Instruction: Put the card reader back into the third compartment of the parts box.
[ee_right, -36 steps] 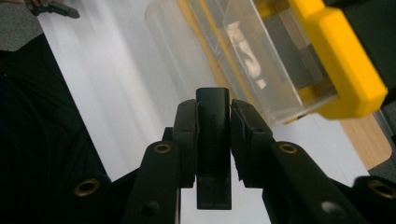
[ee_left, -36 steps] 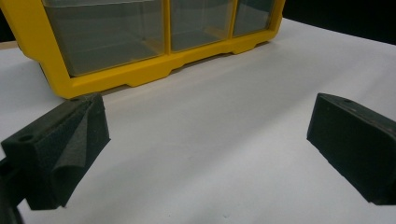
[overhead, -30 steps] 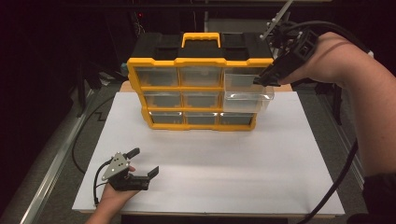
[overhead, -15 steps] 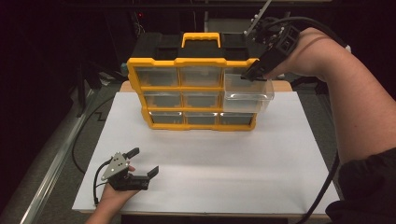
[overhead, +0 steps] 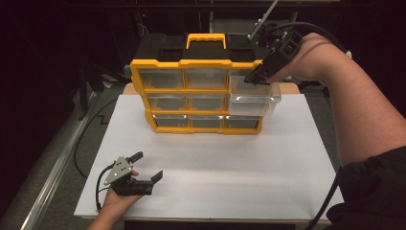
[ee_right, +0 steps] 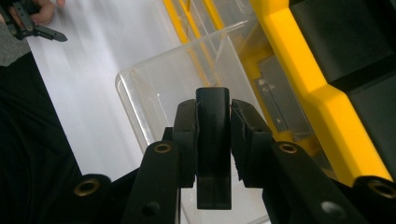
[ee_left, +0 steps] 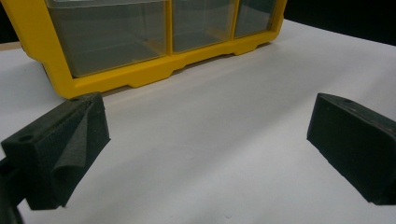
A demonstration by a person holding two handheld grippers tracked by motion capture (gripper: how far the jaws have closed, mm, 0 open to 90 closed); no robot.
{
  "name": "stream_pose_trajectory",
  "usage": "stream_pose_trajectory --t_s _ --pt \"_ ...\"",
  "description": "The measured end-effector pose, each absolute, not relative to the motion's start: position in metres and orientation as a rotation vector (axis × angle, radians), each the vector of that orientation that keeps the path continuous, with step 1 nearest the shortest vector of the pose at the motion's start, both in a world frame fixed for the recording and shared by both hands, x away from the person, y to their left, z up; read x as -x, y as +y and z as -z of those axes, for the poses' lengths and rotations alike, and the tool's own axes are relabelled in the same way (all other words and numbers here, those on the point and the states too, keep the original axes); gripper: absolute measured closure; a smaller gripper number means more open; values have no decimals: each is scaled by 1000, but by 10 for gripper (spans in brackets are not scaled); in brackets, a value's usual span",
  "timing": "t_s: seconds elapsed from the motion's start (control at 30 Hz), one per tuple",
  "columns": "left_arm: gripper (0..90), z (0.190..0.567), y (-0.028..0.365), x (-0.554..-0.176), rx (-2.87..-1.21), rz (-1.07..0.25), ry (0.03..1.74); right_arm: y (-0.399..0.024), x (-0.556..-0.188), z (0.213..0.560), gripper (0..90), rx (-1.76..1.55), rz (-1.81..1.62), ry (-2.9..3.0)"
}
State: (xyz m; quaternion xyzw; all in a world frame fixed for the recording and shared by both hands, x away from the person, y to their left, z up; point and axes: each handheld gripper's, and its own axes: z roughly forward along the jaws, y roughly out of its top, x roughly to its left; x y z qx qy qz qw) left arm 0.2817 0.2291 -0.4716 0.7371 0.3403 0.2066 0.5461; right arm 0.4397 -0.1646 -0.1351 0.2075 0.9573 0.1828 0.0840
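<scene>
The right gripper (ee_right: 212,135) clamped a small black block (ee_right: 213,140) above a clear drawer (overhead: 253,96) pulled from the yellow organizer (overhead: 197,96); the left gripper (overhead: 143,167) rested open on the white table (overhead: 239,172).

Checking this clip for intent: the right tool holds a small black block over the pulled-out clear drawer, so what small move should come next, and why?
Probably lower it slightly and open the jaws. The right tool is clamped on the black block, poised above the open clear drawer that sticks out of the yellow organizer. The left tool rests open on the white board.
</scene>
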Motion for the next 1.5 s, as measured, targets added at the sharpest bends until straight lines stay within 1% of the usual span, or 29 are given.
stream_pose_trajectory --t_s 0.5,1.03,1.07,1.13,1.2,1.23,1.37,1.5 --pt "3 471 229 -281 -1749 -490 803 -161 -445 159 741 -623 -528 2884" --pt "3 470 231 -281 -1736 -491 805 -159 -443 150 737 -596 -558 2860" --pt "3 470 231 -281 -1736 -492 805 -159 -443 149 725 -601 -559 2855" --pt "3 470 231 -281 -1734 -491 804 -161 -442 145 515 -614 -573 2829" --pt "3 470 232 -281 -1735 -492 803 -162 -440 140 407 -605 -587 2814" --pt "3 470 232 -281 -1735 -491 804 -164 -437 136 381 -603 -594 2805" --pt "3 470 232 -281 -1740 -492 805 -172 -428 131 326 -618 -589 2793" --pt "3 470 231 -281 -1747 -495 809 -186 -418 132 316 -639 -567 2784"
